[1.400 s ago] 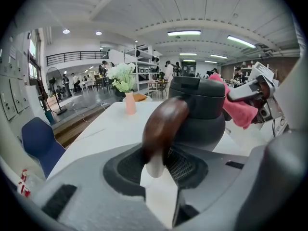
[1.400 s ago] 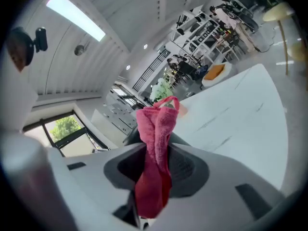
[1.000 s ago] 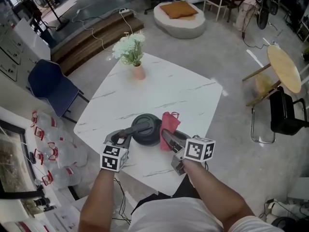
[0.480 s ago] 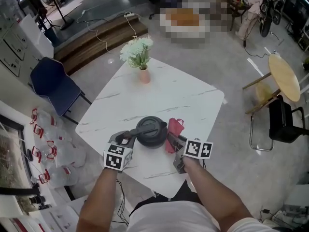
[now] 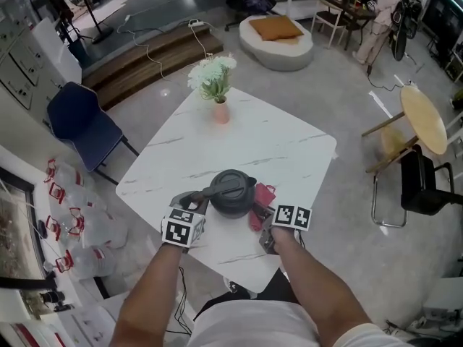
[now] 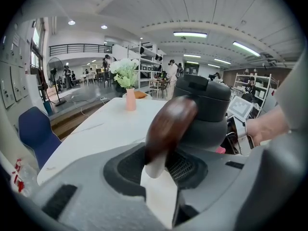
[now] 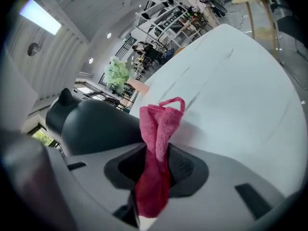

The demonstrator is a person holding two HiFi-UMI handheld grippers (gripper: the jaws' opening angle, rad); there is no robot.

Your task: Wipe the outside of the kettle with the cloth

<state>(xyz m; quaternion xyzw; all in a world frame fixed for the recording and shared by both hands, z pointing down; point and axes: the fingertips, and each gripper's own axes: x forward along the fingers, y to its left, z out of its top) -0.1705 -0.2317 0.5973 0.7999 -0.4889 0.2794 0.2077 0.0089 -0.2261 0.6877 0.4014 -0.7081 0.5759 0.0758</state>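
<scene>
A dark grey kettle (image 5: pixel 231 192) stands on the white marble table (image 5: pixel 275 143) near its front edge. Its brown wooden handle (image 6: pixel 168 126) sticks out to the left, and my left gripper (image 5: pixel 197 202) is shut on it; the left gripper view shows the handle pinched between the jaws, with the kettle body (image 6: pixel 204 109) just beyond. My right gripper (image 5: pixel 260 212) is shut on a pink cloth (image 5: pixel 262 196), held low at the kettle's right side. In the right gripper view the cloth (image 7: pixel 159 134) stands up from the jaws next to the kettle's wall (image 7: pixel 94 124). Whether cloth and kettle touch is unclear.
A pink vase with white flowers (image 5: pixel 218 89) stands at the table's far side. A blue chair (image 5: pixel 76 121) and several plastic bottles (image 5: pixel 79 230) are to the left. A round wooden table (image 5: pixel 425 103) and a black chair (image 5: pixel 427 183) are to the right.
My right gripper has sunk with the pink cloth along the kettle's right side. The left gripper keeps its hold on the handle in the same place.
</scene>
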